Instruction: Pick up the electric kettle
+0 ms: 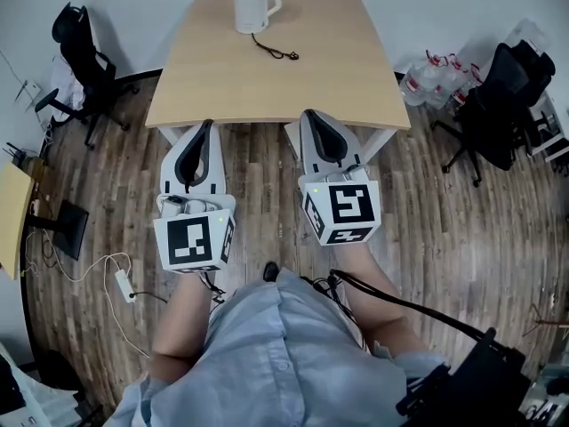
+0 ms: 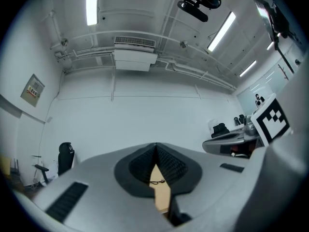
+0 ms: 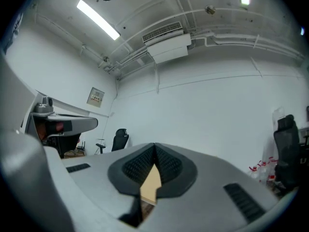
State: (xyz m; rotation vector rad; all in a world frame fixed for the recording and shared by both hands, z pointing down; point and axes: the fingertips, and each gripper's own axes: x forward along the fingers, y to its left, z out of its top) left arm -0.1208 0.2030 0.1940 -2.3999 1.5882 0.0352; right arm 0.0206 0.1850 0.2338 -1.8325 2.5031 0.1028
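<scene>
A white electric kettle (image 1: 252, 5) stands upright at the far edge of a light wooden table (image 1: 338, 78). Its black cord (image 1: 274, 50) lies loose on the tabletop just in front of it. Both grippers hover over the wooden floor short of the table's near edge, well away from the kettle. My left gripper (image 1: 208, 125) is shut with nothing in it, and my right gripper (image 1: 312, 115) is shut and empty too. In the left gripper view the pads meet at the left gripper's (image 2: 155, 149) tip, with the cord (image 2: 157, 182) showing through the gap below. The right gripper (image 3: 155, 151) view shows the same closed pads.
A black office chair (image 1: 80, 60) stands left of the table and another (image 1: 498, 105) to the right, beside several water bottles (image 1: 431, 80). A power strip (image 1: 123, 285) with cables lies on the floor at the left, near a small side desk (image 1: 13, 207).
</scene>
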